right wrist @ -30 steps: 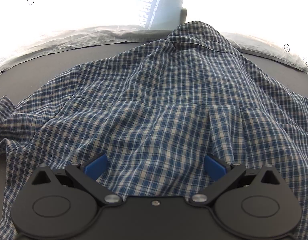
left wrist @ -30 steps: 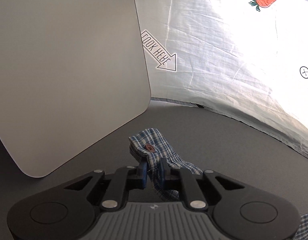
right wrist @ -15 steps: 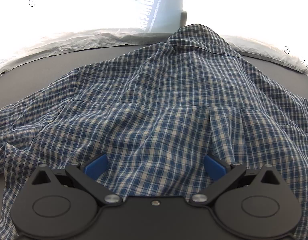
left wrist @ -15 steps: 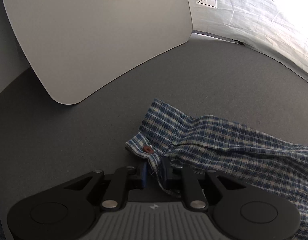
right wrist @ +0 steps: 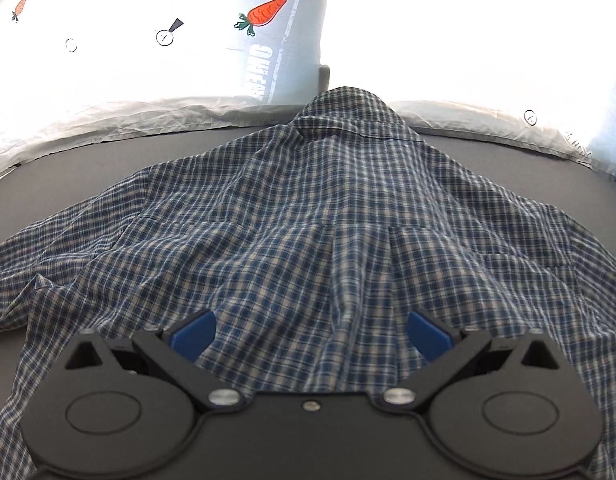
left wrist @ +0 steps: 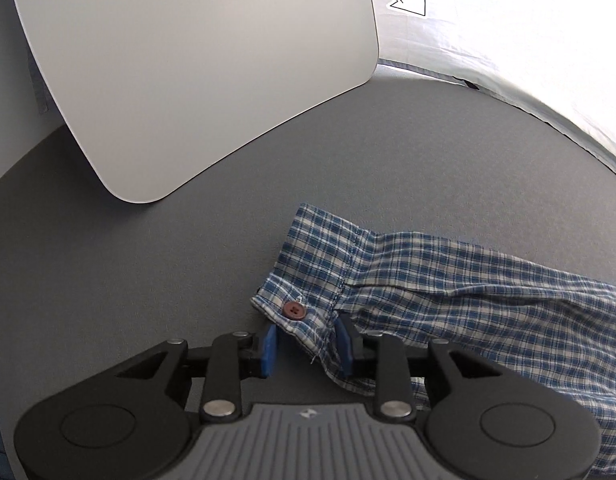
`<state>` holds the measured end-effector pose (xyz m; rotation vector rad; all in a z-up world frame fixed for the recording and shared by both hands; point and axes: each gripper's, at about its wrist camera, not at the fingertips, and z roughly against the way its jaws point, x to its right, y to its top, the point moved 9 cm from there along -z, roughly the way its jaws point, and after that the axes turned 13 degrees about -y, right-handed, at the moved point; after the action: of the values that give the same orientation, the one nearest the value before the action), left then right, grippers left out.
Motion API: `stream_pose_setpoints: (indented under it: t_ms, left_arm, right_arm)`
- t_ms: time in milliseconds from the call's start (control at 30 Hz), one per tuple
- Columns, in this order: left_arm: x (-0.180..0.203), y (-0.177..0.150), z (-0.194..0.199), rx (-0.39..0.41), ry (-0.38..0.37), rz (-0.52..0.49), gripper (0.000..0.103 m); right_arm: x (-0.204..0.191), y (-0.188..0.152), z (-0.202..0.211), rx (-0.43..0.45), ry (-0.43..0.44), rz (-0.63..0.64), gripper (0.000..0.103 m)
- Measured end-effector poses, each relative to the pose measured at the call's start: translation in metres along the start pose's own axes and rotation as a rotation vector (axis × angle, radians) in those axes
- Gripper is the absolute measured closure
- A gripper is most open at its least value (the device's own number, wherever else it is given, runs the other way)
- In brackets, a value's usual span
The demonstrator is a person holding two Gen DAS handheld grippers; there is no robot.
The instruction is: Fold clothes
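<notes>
My left tongs (left wrist: 308,346) are opening over the sleeve cuff (left wrist: 308,280); the cuff's corner lies between the blue pads, no longer pinched. The sleeve (left wrist: 468,300) runs rightward from the cuff along the grey surface (left wrist: 187,260), toward the shirt body. My right tongs (right wrist: 310,336) stand wide apart above the plaid shirt (right wrist: 308,220), collar at the far end. The left tongs are nearer the sleeve, so folding it inward likely falls to them.

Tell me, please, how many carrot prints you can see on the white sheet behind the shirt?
2: a large carrot on the pale blue panel above the collar, and a small carrot at the far left. More may be hidden in the overexposed glare.
</notes>
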<state>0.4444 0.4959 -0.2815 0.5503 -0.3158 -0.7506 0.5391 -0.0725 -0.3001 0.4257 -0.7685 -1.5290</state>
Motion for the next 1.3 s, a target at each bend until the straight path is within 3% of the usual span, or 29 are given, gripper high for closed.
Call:
stream_pose_setpoints:
  t_ms: [67, 200, 300, 500, 600, 700, 767, 800, 833, 867, 900, 933, 967, 1100, 1200, 1300]
  left_arm:
    - [0.003, -0.001, 0.018, 0.030, -0.035, -0.026, 0.066]
    - [0.021, -0.016, 0.063, 0.088, -0.124, -0.170, 0.057]
    - [0.043, -0.047, 0.087, 0.065, -0.210, -0.283, 0.057]
    - [0.074, -0.161, 0.131, -0.104, -0.424, -0.460, 0.049]
    - [0.074, -0.208, 0.143, -0.164, -0.422, -0.520, 0.049]
    - [0.059, -0.243, 0.153, -0.214, -0.405, -0.476, 0.049]
    - [0.048, -0.257, 0.161, -0.223, -0.410, -0.411, 0.050]
    - [0.044, -0.259, 0.163, -0.219, -0.408, -0.387, 0.057]
    - [0.041, -0.263, 0.164, -0.214, -0.400, -0.374, 0.076]
    - [0.039, -0.265, 0.166, -0.210, -0.392, -0.364, 0.088]
    - [0.036, -0.268, 0.169, -0.206, -0.384, -0.354, 0.103]
    - [0.034, -0.269, 0.171, -0.200, -0.383, -0.342, 0.103]
    - [0.032, -0.269, 0.176, -0.194, -0.382, -0.332, 0.103]
    - [0.025, -0.269, 0.195, -0.176, -0.375, -0.307, 0.103]
    - [0.022, -0.277, 0.196, -0.196, -0.344, -0.329, 0.103]
    - [0.022, -0.284, 0.190, -0.219, -0.324, -0.323, 0.100]
  right_arm:
    - [0.022, -0.004, 0.020, 0.002, -0.045, -0.025, 0.000]
    - [0.091, -0.037, 0.059, -0.024, -0.172, -0.108, 0.000]
    - [0.142, -0.079, 0.078, -0.063, -0.258, -0.146, 0.000]
    - [0.222, -0.171, 0.123, -0.162, -0.317, -0.251, 0.000]
    - [0.236, -0.207, 0.135, -0.222, -0.301, -0.219, 0.000]
    - [0.245, -0.235, 0.147, -0.267, -0.272, -0.201, 0.003]
    - [0.254, -0.249, 0.152, -0.300, -0.274, -0.234, 0.017]
    - [0.257, -0.253, 0.154, -0.310, -0.251, -0.269, 0.022]
    - [0.261, -0.257, 0.156, -0.316, -0.205, -0.313, 0.039]
    - [0.264, -0.257, 0.158, -0.313, -0.192, -0.315, 0.054]
    - [0.266, -0.258, 0.160, -0.309, -0.183, -0.313, 0.063]
    - [0.267, -0.256, 0.163, -0.302, -0.164, -0.288, 0.089]
    - [0.267, -0.255, 0.166, -0.295, -0.145, -0.284, 0.102]
    - [0.283, -0.244, 0.182, -0.270, -0.127, -0.344, 0.103]
    - [0.285, -0.257, 0.169, -0.356, -0.170, -0.282, 0.102]
    - [0.282, -0.257, 0.168, -0.356, -0.210, -0.196, 0.088]
